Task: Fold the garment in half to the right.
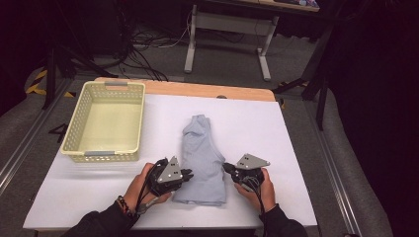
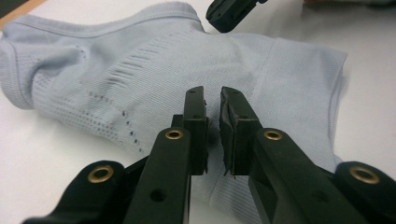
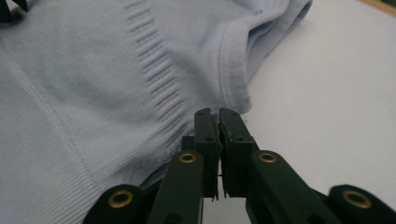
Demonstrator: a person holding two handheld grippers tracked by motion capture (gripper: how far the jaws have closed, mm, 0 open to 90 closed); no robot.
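A light blue knit garment [image 1: 201,150] lies folded on the white table [image 1: 257,128], collar end away from me. My left gripper [image 1: 189,174] rests at its near left edge. In the left gripper view the jaws [image 2: 212,91] stand a narrow gap apart over the cloth [image 2: 116,70], with nothing pinched between them. My right gripper [image 1: 226,168] sits at the garment's near right edge. In the right gripper view its jaws [image 3: 214,112] are almost together, tips at the ribbed hem [image 3: 233,70], and no cloth shows between them. The right gripper's tips [image 2: 229,11] also appear across the garment.
An empty pale yellow plastic basket [image 1: 106,85] stands at the table's far left. A strip of bare wood [image 1: 207,90] runs along the far edge. Beyond the table are a desk frame [image 1: 264,52] and cables on the floor.
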